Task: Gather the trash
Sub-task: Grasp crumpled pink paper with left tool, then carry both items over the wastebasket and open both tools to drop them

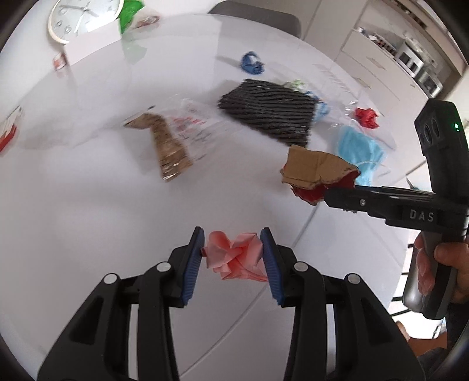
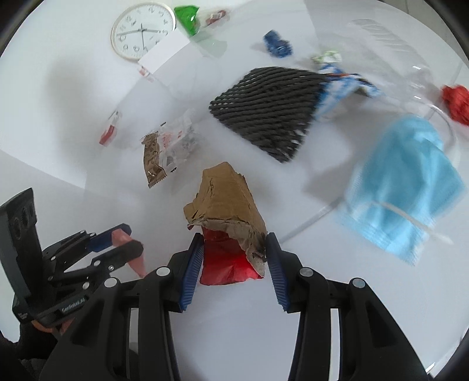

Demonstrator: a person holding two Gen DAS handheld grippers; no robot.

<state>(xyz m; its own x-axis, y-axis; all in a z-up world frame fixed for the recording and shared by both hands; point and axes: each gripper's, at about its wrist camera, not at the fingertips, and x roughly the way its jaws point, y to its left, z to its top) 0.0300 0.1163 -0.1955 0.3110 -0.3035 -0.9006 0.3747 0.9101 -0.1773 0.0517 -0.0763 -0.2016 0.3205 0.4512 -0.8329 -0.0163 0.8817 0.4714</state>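
The left claw (image 1: 232,255) pinches a crumpled pink paper (image 1: 234,258) between its blue pads, held above the white worktop (image 1: 88,205). In the right wrist view that claw (image 2: 129,249) shows at lower left with the pink scrap poking out of it.

The right claw (image 2: 234,258) is pressed on a torn cardboard piece (image 2: 225,199) with a red wrapper (image 2: 225,263) under it; both sit between the pads, the cardboard sticking out forward and up. From the left wrist view, the right claw (image 1: 325,195) reaches in from the right with the cardboard (image 1: 313,167) and red wrapper (image 1: 307,193) at its tip, and a hand (image 1: 439,263) grips its handle.

Farther out on the worktop, a blue face mask (image 2: 404,187) lies to the right. To the left lies a brown snack wrapper (image 2: 152,161), just beside a clear printed wrapper (image 2: 178,140). Beyond these is a black foam net (image 2: 263,108), with a blue-and-white wrapper (image 2: 343,85) touching its right end. A red crumpled ball (image 2: 455,99) sits at the far right.

At the far side are a small blue wrapper (image 2: 277,44), a green wrapper (image 2: 187,17), a wall clock (image 2: 140,29) lying flat, and a white card (image 2: 164,52) overlapping its edge. Small red-and-white scraps (image 2: 110,129) lie to the left; the blur hides their detail.
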